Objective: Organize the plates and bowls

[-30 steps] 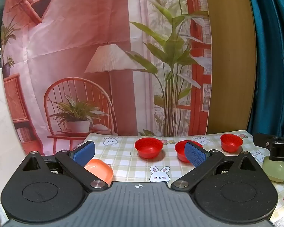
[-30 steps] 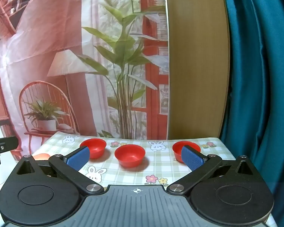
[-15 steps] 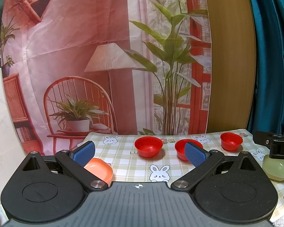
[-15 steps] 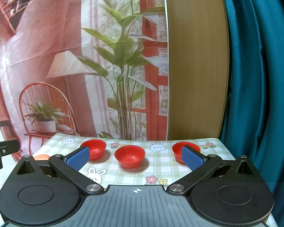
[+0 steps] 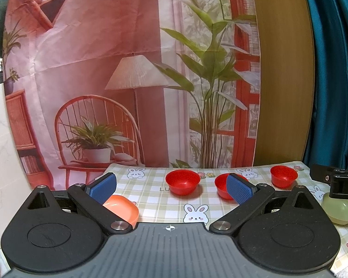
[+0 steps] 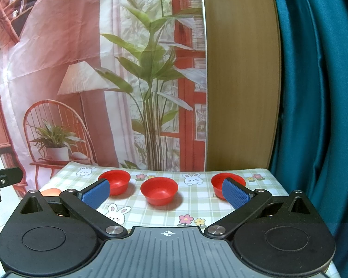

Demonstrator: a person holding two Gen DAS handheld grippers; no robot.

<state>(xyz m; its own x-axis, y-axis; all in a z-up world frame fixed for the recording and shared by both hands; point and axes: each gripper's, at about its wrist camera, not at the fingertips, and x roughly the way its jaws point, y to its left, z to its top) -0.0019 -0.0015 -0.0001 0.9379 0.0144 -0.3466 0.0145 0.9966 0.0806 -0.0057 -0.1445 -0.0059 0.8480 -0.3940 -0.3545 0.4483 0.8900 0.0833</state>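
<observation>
We hold the left gripper (image 5: 171, 188) and the right gripper (image 6: 165, 191) spread wide and empty, both hovering short of the checked tablecloth (image 6: 197, 199). Three red bowls (image 6: 159, 194) sit apart in a row at its far side; an orange dish (image 5: 123, 208) lies near our left finger and a pale green dish (image 5: 337, 209) to the right. We judge thin, light rims could slip or skid if we close off-centre, dragging the cloth
</observation>
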